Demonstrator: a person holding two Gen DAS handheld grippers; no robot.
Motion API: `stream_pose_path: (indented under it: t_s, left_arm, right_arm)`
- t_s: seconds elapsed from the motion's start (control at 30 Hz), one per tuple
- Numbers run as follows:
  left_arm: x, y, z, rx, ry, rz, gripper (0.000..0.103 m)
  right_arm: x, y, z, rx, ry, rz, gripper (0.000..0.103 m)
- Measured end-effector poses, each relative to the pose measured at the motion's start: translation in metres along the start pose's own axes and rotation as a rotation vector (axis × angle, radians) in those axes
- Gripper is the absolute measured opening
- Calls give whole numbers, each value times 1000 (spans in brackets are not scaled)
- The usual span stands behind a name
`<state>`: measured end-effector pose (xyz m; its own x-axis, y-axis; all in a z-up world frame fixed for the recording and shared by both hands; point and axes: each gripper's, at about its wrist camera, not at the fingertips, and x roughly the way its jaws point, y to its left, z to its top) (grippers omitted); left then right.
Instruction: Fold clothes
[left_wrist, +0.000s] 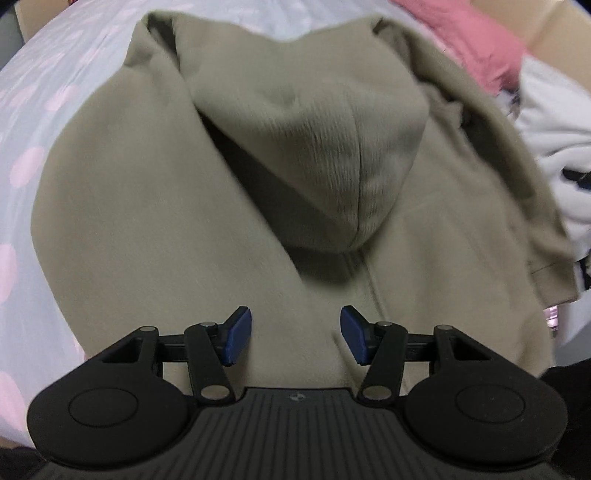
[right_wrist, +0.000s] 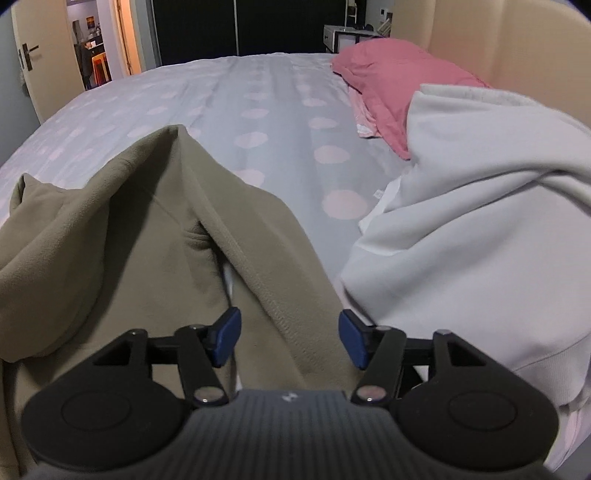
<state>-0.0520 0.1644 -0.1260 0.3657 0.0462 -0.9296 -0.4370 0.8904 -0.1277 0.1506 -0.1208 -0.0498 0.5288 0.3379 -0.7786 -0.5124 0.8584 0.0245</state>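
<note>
An olive-green hoodie (left_wrist: 155, 229) lies spread on the bed, its hood (left_wrist: 314, 147) folded down over the back. My left gripper (left_wrist: 295, 338) hovers open just above the hoodie's near part, blue pads (left_wrist: 236, 338) apart, nothing between them. In the right wrist view the same hoodie (right_wrist: 122, 236) shows a raised fold or sleeve edge (right_wrist: 266, 266) running toward me. My right gripper (right_wrist: 290, 341) is open over that edge, the fabric passing between its pads without being pinched.
The bed sheet (right_wrist: 258, 122) is grey with pink dots. A white garment (right_wrist: 480, 240) is heaped at the right, next to a pink pillow (right_wrist: 399, 74) and the beige headboard (right_wrist: 517, 44). Pink and white clothes (left_wrist: 554, 122) lie right of the hoodie.
</note>
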Motion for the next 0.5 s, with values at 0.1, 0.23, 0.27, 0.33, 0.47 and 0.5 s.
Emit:
stream_pose_path:
  t_s: [0.1, 0.23, 0.27, 0.33, 0.47, 0.5]
  left_arm:
    - [5, 3, -2, -4, -11, 13, 29]
    - [11, 8, -6, -10, -27, 29, 5]
    - [12, 9, -7, -11, -30, 34, 5]
    - [-6, 18, -7, -27, -56, 0, 4]
    - [-65, 50, -1, -68, -143, -42, 4]
    - [-82, 60, 2, -85, -170, -46, 4]
  right_arm:
    - [2, 1, 1, -6, 5, 18, 62]
    - [3, 7, 1, -40, 1, 32, 62]
    - [3, 9, 1, -48, 0, 35, 62]
    - [3, 9, 1, -60, -3, 34, 62]
    - [2, 4, 0, -45, -4, 31, 62]
    - [2, 3, 0, -40, -3, 30, 62]
